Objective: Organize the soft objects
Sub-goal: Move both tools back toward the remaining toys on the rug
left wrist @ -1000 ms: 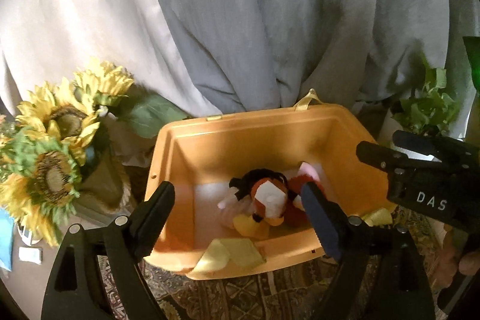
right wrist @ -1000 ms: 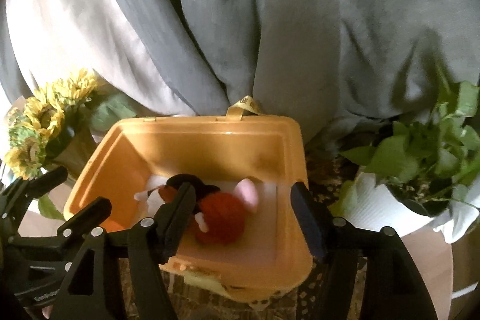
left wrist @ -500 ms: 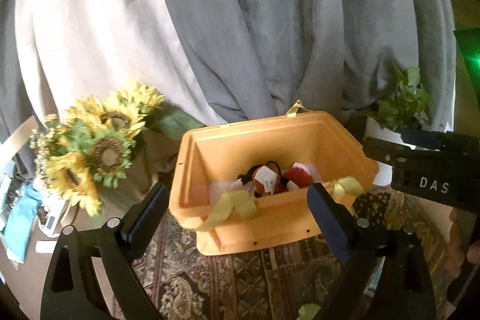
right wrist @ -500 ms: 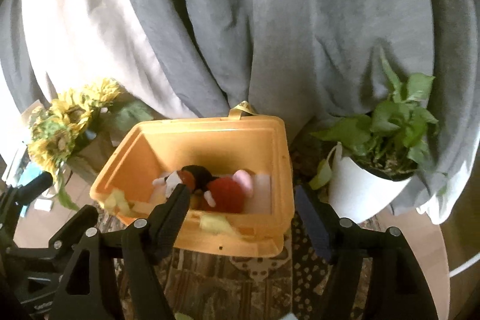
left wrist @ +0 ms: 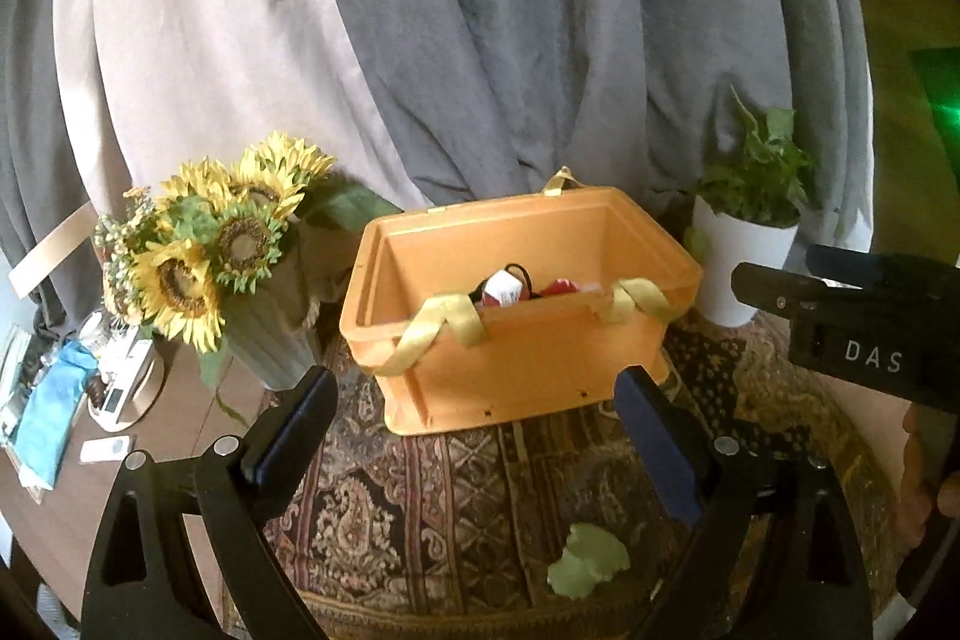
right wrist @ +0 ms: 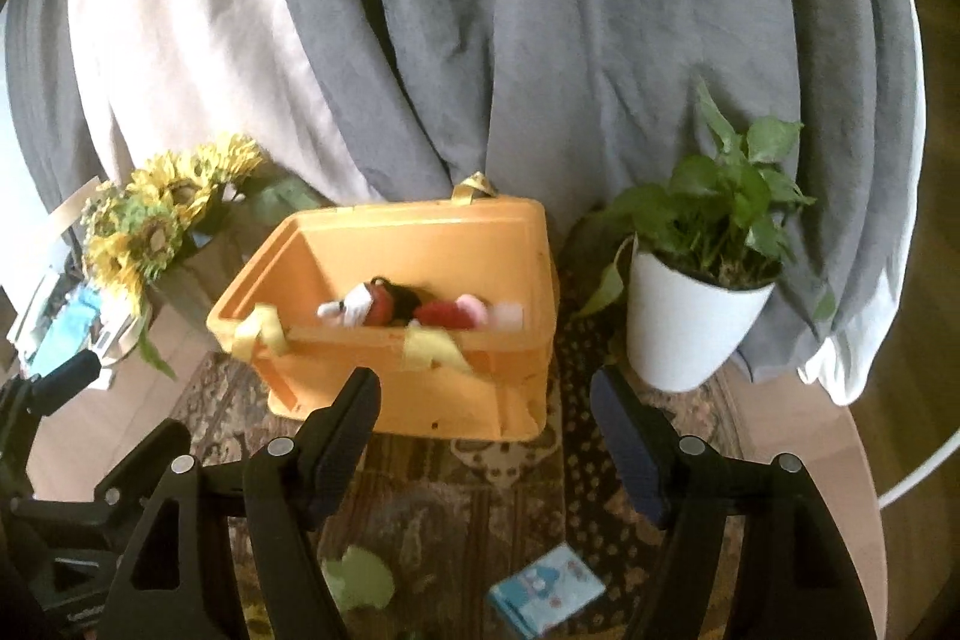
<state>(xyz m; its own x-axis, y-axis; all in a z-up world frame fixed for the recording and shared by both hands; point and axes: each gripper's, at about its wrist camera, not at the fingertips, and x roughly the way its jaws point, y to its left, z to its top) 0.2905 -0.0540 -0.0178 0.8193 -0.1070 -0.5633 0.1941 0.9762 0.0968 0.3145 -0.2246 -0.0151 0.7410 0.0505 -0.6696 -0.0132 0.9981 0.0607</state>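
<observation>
White letters "DAS" on the black body of the right gripper point(left wrist: 774, 289), no other legible text

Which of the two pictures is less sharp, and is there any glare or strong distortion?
Right wrist view: softer, the plush toys in the orange bin are smeared. Left wrist view: sharper, with a green glare at the right edge. Both: fisheye bending of the curtain.

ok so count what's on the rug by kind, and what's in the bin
orange bin: 1
plush toys in the bin: at least 2, tangled together, exact number unclear
potted plant: 1
pale green soft piece: 1
light blue packet: 1
total: at least 6
</observation>
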